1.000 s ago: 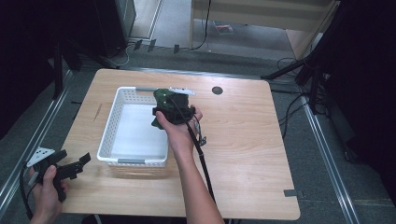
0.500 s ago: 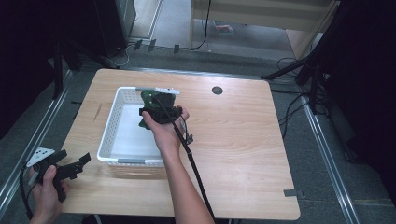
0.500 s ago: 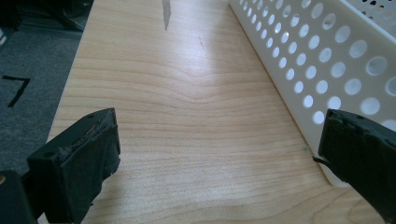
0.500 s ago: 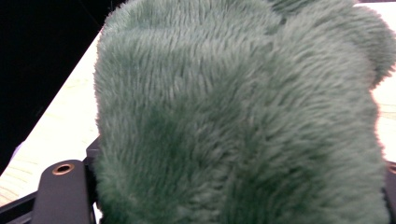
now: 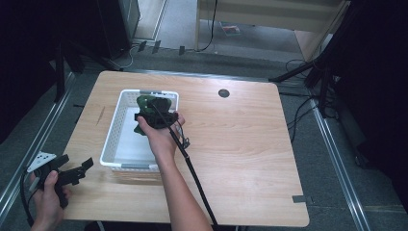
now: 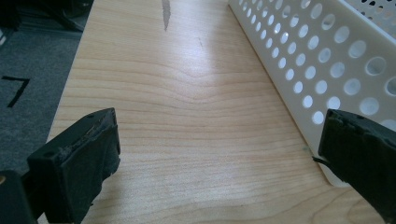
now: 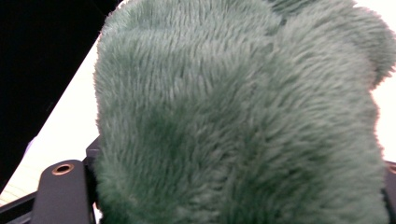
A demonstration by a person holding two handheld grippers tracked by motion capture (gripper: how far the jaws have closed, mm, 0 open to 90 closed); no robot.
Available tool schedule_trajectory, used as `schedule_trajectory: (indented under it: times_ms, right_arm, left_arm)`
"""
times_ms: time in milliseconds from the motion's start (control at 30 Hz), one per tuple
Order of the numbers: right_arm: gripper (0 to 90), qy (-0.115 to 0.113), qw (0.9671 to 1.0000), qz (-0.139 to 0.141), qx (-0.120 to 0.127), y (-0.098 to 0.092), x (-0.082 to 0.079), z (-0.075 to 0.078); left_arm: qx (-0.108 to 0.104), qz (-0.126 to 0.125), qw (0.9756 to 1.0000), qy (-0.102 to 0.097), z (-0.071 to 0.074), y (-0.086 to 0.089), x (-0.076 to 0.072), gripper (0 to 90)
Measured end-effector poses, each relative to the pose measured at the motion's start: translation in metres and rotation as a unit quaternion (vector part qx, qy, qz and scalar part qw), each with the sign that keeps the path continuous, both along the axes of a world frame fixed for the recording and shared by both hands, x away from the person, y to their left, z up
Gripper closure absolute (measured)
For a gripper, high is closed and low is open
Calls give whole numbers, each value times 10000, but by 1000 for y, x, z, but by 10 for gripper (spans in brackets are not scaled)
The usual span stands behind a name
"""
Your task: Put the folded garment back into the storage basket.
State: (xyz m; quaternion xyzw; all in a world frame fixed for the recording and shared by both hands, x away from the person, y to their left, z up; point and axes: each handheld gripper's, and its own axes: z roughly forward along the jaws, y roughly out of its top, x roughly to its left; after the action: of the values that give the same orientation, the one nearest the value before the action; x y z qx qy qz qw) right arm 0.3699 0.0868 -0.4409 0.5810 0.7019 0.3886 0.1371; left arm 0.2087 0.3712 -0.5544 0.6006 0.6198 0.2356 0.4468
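Right gripper (image 5: 146,113) carried leftward over the white basket (image 5: 113,130) since earlier, clamped on green plush toy (image 7: 243,116) hiding its jaws, toy above basket's far end, left gripper (image 6: 219,154) wide open, empty, over table (image 6: 187,93) corner.

My right gripper (image 5: 153,115), black, carries a dark green plush toy (image 7: 243,116), fur plain. Basket (image 5: 115,132) is white, walls dotted with round holes. Table (image 5: 240,144) is light wood grain. My left gripper (image 6: 219,158) has black jaws.
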Motion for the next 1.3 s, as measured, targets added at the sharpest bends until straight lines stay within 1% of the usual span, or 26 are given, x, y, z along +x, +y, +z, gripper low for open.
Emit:
schedule_trajectory:
  times_ms: [233,300,467,533,667,700,733,767,867,1033,1233,1300]
  right_arm:
    - [228,150,9999,-80,23,11,4,-13]
    - [227,168,9998,-53,-3,16,5,-18]
    - [223,294,9995,-6,-125,27,8,-28]
    - [219,357,9992,37,-163,30,10,-32]
    - [208,585,9980,87,-231,33,15,-40]
    - [204,592,9979,105,-235,33,16,-42]
    - [204,592,9979,105,-235,33,16,-42]
    - [191,672,9974,59,-242,33,18,-43]
    - [163,665,9975,69,-234,33,19,-44]
    - [142,736,9970,73,-208,32,20,-45]
    - [118,695,9975,96,-128,31,19,-42]
    - [117,657,9977,102,-146,30,19,-40]
  left_arm:
    - [1,0,10000,-5,0,0,0,0]
    - [-12,24,10000,-16,0,0,0,0]
    - [-13,12,10000,-11,0,0,0,0]
    - [-15,8,10000,-6,0,0,0,0]
    - [-18,6,10000,0,0,0,0,0]
    - [-19,8,10000,0,0,0,0,0]
    - [-19,8,10000,0,0,0,0,0]
    - [-18,8,10000,4,0,0,0,0]
    - [-14,11,10000,2,0,0,0,0]
    - [-15,6,10000,2,0,0,0,0]
    - [-20,3,10000,3,0,0,0,0]
    - [-22,6,10000,4,0,0,0,0]
